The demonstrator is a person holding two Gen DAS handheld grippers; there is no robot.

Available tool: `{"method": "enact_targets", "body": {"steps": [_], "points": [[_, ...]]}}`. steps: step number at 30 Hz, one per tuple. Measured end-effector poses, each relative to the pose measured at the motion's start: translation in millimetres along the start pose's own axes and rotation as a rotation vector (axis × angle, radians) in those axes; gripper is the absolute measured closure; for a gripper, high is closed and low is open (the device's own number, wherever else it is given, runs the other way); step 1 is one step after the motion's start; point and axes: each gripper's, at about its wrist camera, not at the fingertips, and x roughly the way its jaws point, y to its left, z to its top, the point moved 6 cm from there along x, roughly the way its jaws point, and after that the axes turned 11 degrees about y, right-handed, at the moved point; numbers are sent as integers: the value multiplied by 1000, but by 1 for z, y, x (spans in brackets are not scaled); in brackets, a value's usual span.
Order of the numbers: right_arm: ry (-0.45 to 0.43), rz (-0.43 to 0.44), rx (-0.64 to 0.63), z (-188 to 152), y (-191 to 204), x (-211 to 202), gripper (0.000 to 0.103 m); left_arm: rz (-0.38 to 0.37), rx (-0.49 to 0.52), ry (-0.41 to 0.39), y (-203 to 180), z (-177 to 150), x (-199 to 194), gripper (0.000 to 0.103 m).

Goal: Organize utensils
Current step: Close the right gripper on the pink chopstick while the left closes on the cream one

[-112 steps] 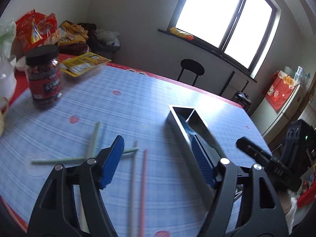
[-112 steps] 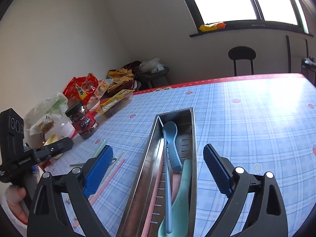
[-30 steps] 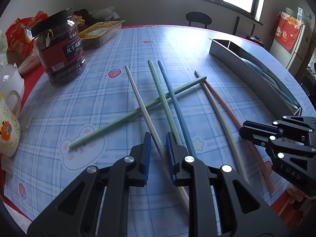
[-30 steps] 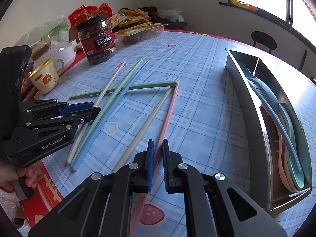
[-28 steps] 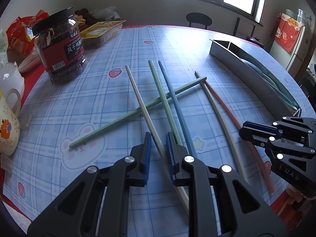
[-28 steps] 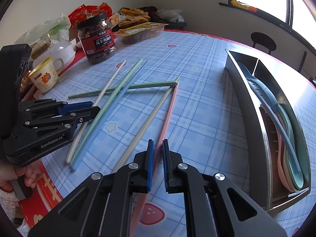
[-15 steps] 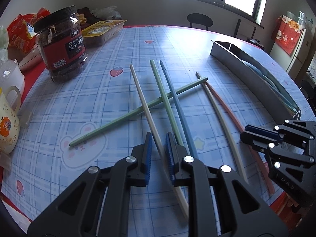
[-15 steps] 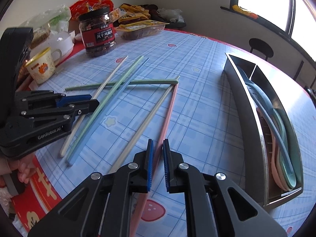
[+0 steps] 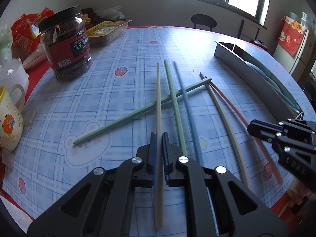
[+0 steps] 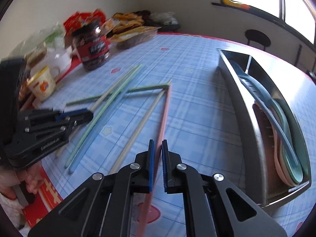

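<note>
Several long chopsticks lie crossed on the blue checked tablecloth [image 9: 122, 45]. My left gripper [image 9: 159, 136] has its jaws closing onto a cream chopstick [image 9: 158, 98], which runs straight out between the pads. Beside it lie a green chopstick [image 9: 173, 102], a blue chopstick [image 9: 187, 108] and a second green one [image 9: 138, 112] lying across. In the right wrist view my right gripper [image 10: 157, 142] has its jaws closing onto a pink chopstick [image 10: 165, 110], pads pressed on it. A steel utensil tray [image 10: 243, 106] at the right holds spoons [image 10: 276, 118].
A dark snack jar [image 9: 67, 45], a cream mug [image 9: 7, 122] and snack packets [image 10: 130, 33] crowd the left and far edge. Another cream chopstick [image 10: 146, 118] lies left of the pink one. The table's red rim [image 10: 47, 193] is close below both grippers.
The left jaws have narrowed onto the cream chopstick, which has swung into line with the gripper. The right jaws have tightened slightly on the pink chopstick, and that view has shifted a little.
</note>
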Motion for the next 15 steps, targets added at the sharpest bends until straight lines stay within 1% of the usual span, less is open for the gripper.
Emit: {"method": "enact_targets", "body": {"steps": [2, 5, 11, 15], "points": [[-35, 27, 38, 0, -7, -7, 96, -18, -28, -20, 6, -1, -4, 93], [-59, 36, 58, 0, -10, -11, 96, -44, -52, -37, 11, -2, -8, 93], [-95, 14, 60, 2, -11, -18, 97, -38, -85, -90, 19, -4, -19, 93], [-122, 21, 82, 2, -16, -23, 97, -43, -105, -101, 24, -4, -22, 92]]}}
